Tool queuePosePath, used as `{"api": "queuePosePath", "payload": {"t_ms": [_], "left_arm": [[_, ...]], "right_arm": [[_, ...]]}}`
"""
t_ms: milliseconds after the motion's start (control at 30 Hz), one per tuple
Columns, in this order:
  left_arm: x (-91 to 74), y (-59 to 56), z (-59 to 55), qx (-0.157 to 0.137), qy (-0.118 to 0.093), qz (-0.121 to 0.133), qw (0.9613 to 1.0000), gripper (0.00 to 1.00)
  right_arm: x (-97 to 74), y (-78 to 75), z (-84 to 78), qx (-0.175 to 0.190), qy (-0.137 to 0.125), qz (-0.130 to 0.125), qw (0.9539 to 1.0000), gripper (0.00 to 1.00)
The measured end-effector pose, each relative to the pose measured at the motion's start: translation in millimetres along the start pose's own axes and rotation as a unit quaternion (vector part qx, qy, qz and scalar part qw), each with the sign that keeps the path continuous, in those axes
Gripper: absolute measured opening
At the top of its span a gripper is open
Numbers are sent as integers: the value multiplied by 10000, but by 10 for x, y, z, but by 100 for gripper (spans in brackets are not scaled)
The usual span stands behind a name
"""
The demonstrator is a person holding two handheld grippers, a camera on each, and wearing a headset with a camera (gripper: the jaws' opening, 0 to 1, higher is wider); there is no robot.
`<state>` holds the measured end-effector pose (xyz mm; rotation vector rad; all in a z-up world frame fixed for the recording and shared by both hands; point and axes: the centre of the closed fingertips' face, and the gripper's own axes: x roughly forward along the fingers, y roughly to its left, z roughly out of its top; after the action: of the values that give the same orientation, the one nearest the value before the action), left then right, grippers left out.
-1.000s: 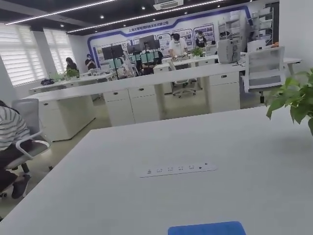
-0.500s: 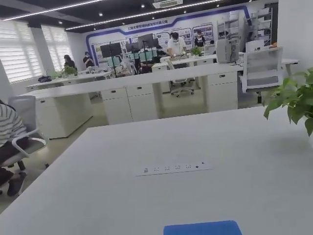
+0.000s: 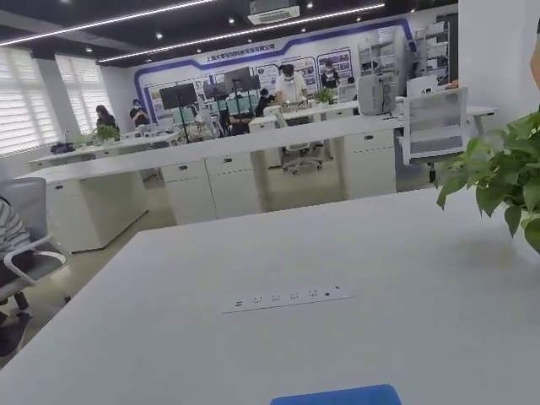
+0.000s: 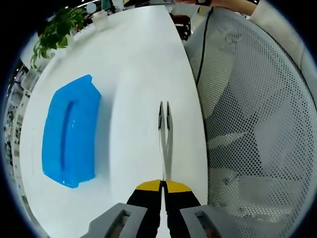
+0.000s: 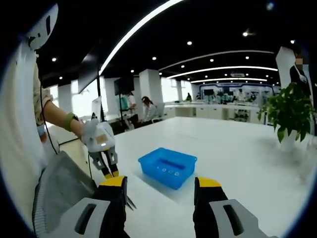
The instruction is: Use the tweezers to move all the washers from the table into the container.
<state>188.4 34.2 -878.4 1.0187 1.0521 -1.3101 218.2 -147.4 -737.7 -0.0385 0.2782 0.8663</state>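
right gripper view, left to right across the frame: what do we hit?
person's arm → left gripper, shut on the tweezers → blue container with washers inside → plant

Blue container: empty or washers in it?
Not empty. The right gripper view shows a few small washers lying on the floor of the blue container.
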Motion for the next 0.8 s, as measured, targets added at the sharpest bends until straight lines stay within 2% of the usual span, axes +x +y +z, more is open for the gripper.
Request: {"api": "queuePosePath", "payload": {"t_ms": [33,100,267,367,433,633,800], "left_arm": [[5,-4,-11,-33,39,-20,10000,0],[13,-4,-31,11,134,-14,9999,0],[49,-35,-50,-19,324,-23,9995,0],[63,-53,-79,-57,486,-69,9988,0],[54,-48,-76,-64,525,-64,9986,0],[47,-45,-78,-190,622,-75,9979,0],[42,-66,-76,-255,730,-116,9969,1]], "right_arm": [[2,-9,-11,-53,-12,4,10000,52],[0,-21,-112,-72,198,39,9998,52],[-7,-46,-115,-118,148,-6,9998,52],[-14,-82,-181,-97,262,-81,9996,52],[-16,-108,-203,-72,335,-108,9994,51],[-22,-114,-184,-39,289,-115,9995,52],[-26,-212,-269,-96,510,-294,9982,51]]}}
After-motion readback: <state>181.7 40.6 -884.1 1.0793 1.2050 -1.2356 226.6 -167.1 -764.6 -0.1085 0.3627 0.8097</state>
